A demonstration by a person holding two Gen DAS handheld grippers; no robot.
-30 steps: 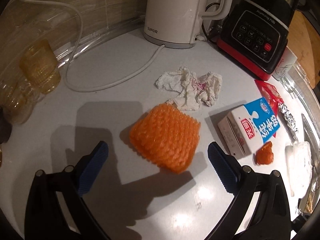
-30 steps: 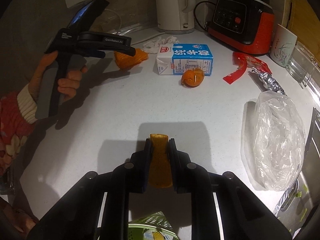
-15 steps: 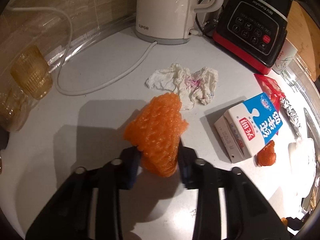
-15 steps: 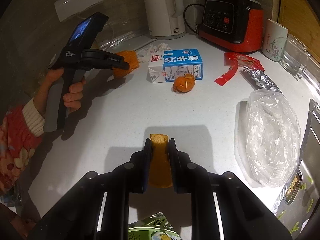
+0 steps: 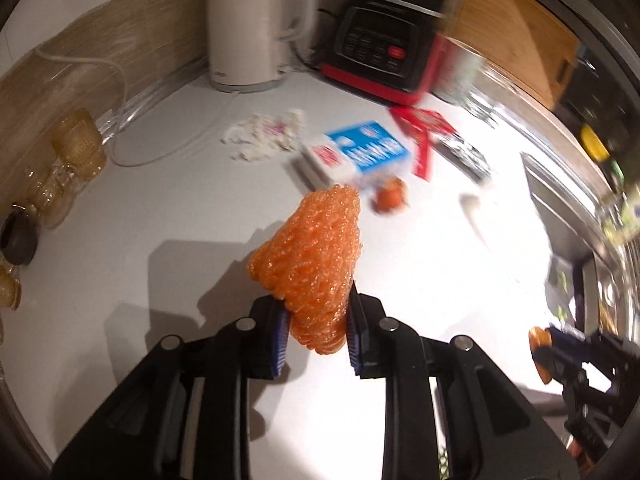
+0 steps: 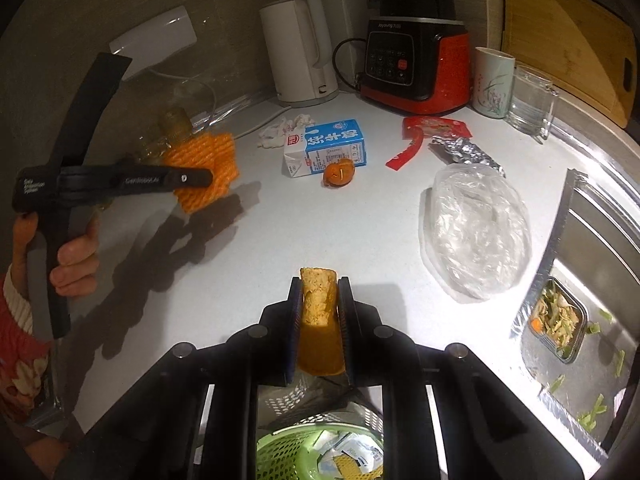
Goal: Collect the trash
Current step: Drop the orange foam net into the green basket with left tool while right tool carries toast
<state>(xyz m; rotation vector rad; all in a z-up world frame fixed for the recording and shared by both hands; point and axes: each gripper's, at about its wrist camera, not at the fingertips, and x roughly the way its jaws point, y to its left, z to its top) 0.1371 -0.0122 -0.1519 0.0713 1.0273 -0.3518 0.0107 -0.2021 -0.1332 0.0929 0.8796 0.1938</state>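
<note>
- Left gripper [image 5: 316, 332] clamped on orange foam net [image 5: 310, 264], lifted off white counter [image 5: 160, 208]; net's lower end hidden between the pads.
- Right gripper [image 6: 320, 316] pinching orange peel strip [image 6: 318, 300] above green basket [image 6: 288, 452], basket cut off by frame edge.
- Milk carton [image 6: 332, 146], tissue [image 6: 284, 126], red wrapper [image 6: 424, 130] on counter; blurred in left view.
</note>
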